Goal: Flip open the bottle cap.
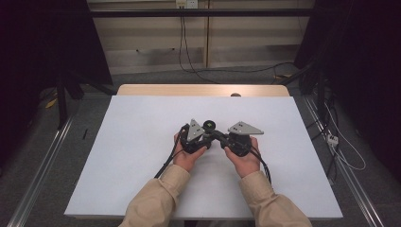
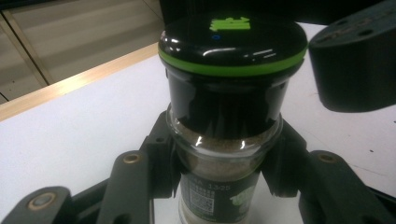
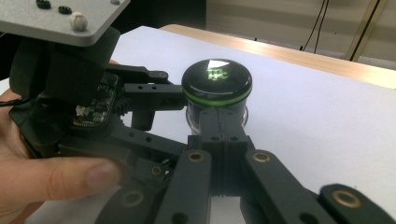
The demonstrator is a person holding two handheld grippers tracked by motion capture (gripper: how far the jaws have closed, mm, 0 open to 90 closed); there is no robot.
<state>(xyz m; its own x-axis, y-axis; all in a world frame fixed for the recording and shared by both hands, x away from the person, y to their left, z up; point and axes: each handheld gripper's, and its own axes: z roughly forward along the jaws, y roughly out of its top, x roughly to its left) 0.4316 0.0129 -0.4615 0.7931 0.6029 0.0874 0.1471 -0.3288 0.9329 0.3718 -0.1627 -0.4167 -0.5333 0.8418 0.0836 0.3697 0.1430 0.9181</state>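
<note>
A glass spice jar [image 2: 219, 154] with a black lid ringed in green [image 2: 231, 42] stands upright on the white table [image 1: 142, 142], brown powder inside it. My left gripper [image 2: 224, 163] is shut on its glass body just under the lid, one finger [image 2: 161, 158] on each side. My right gripper [image 3: 219, 116] has its two jaws pressed together with nothing between them; their tips sit against the jar's side below the lid [image 3: 216, 79]. From above, the jar lid [image 1: 208, 125] sits between the left gripper [image 1: 201, 135] and the right gripper [image 1: 221, 135], both held near the table's middle.
The white sheet covers the table out to a wooden strip [image 1: 203, 90] along the far edge. The person's hand [image 3: 46, 182] wraps the left gripper's body. Cables [image 1: 345, 156] and metal rails [image 1: 42, 165] run on the floor at both sides.
</note>
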